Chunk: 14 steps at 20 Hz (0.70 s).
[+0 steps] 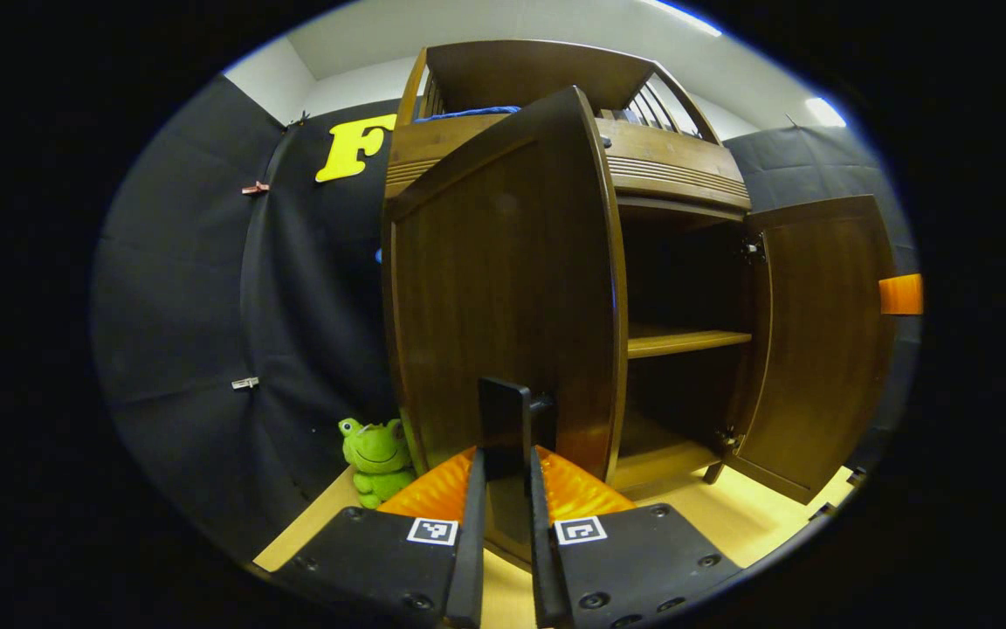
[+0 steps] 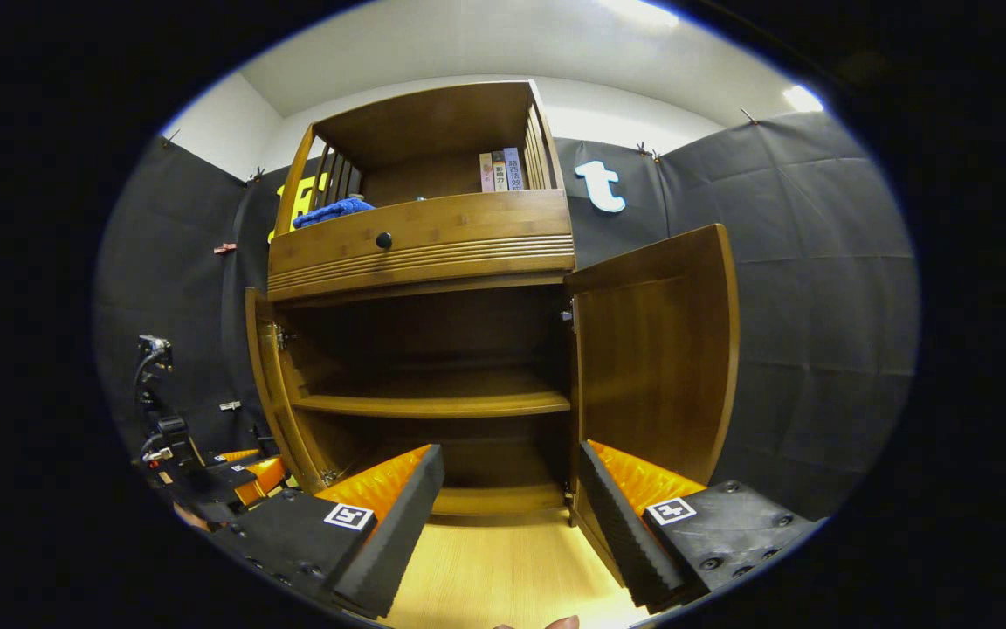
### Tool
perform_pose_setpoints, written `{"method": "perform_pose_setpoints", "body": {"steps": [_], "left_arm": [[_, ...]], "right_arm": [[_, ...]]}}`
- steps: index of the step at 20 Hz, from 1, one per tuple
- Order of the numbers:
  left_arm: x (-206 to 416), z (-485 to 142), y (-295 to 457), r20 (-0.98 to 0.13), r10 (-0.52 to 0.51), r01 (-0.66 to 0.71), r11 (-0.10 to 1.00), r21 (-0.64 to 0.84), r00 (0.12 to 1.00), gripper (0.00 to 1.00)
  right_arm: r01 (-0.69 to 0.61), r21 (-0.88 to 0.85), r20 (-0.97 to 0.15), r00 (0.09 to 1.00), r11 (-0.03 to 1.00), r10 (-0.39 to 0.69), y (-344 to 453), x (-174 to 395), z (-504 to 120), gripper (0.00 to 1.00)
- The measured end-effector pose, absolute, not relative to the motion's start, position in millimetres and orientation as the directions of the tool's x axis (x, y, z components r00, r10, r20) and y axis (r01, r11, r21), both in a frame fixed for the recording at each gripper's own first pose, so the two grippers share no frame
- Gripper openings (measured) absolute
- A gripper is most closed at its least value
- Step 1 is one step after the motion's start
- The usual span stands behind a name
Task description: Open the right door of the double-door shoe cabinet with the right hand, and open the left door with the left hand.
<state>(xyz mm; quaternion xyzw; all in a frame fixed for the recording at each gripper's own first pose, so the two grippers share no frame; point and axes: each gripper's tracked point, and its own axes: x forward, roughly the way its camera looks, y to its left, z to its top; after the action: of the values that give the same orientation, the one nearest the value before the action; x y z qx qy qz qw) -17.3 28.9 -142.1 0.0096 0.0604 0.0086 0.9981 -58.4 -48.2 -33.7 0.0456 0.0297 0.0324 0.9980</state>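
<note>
On the light wooden floor [image 2: 503, 568] the shoe cabinet [image 2: 420, 245] is seen upright, both doors swung outward. The left door [image 1: 503, 297] handle [image 1: 503, 419] is pinched in the nearly closed left tool [image 1: 503, 489]. The right tool [image 2: 512, 515] is held wide open, empty, before the right door [image 2: 656, 349].

left door [image 1: 503, 288] hiding cabinet's left half, book [image 2: 500, 170] spines too small to tell

Pale wood floor [image 2: 503, 568] with a cabinet [image 2: 420, 236] on it

The cabinet stands on the floor against the black wall. A green frog toy [image 1: 376, 459] sits on the floor just beside the cabinet's left side. The cabinet's top shelf [image 2: 433, 179] bears a blue cloth [image 2: 333, 210] and upright books [image 2: 500, 170].
</note>
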Motion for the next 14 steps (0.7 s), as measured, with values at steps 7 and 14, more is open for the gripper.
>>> {"method": "perform_pose_setpoints", "body": {"steps": [7,14], "left_arm": [[-33,-142,53,-0.112,0.015,-0.013,1.000,0.017,0.994,0.22],[-49,-142,88,-0.100,0.043,-0.041,0.999,0.027,0.994,0.24]], "right_arm": [[-0.059,0.084,-0.053,0.997,0.995,0.064,-38,-55,-36,0.98],[-0.055,0.073,-0.036,0.998,0.996,0.058,-17,-55,-33,0.98]]}}
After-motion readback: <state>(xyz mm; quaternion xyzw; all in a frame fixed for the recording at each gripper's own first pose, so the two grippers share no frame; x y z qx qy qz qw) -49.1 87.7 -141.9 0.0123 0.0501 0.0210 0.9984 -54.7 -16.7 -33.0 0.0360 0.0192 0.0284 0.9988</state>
